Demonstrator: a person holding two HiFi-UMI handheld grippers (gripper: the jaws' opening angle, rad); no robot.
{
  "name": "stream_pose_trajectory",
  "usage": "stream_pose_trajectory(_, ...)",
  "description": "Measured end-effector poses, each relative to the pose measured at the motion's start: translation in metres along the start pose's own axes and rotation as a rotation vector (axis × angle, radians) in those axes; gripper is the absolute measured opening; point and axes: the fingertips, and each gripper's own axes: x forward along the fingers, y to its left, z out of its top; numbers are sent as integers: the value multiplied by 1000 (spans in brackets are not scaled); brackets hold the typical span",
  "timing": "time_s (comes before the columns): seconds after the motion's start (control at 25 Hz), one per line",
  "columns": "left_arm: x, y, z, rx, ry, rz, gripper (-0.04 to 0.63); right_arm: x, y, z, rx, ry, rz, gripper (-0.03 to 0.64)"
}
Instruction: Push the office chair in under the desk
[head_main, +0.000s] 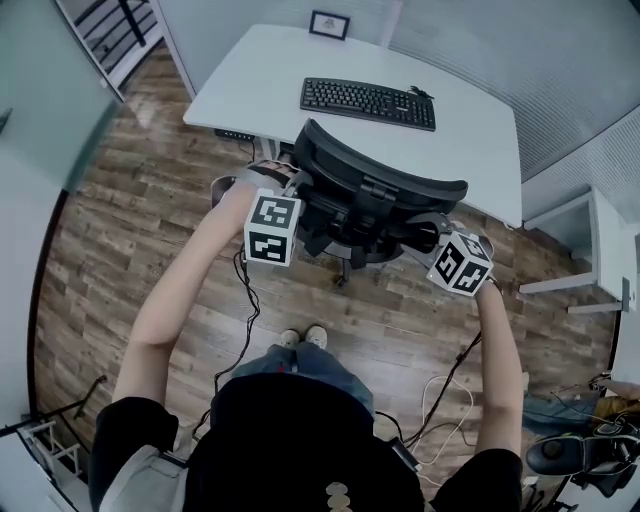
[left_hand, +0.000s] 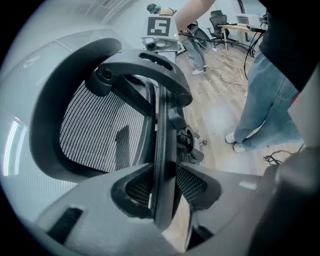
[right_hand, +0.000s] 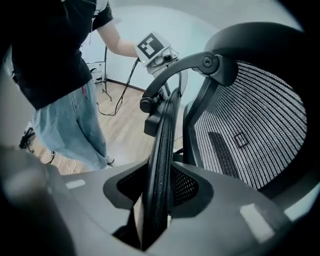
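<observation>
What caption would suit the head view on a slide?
Left gripper and right gripper grip the office chair backrest, at the desk.

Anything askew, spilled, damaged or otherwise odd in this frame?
Nothing stands out: the office chair faces the desk and the keyboard lies flat. Only loose cables trail across the floor.

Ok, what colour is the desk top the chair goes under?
White, plain, no pattern. The head view shows the desk best, beyond the black office chair.
</observation>
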Motion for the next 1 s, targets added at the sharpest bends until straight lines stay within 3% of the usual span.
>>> stream_pose_trajectory(0.68, 5, 10, -9, -5, 12, -3, 144, 7, -14, 1, -15, -4, -6, 147)
stream_pose_trajectory(1.0, 5, 10, -8, 4, 3, 37, 152, 5, -14, 2, -34, -11, -53, 160)
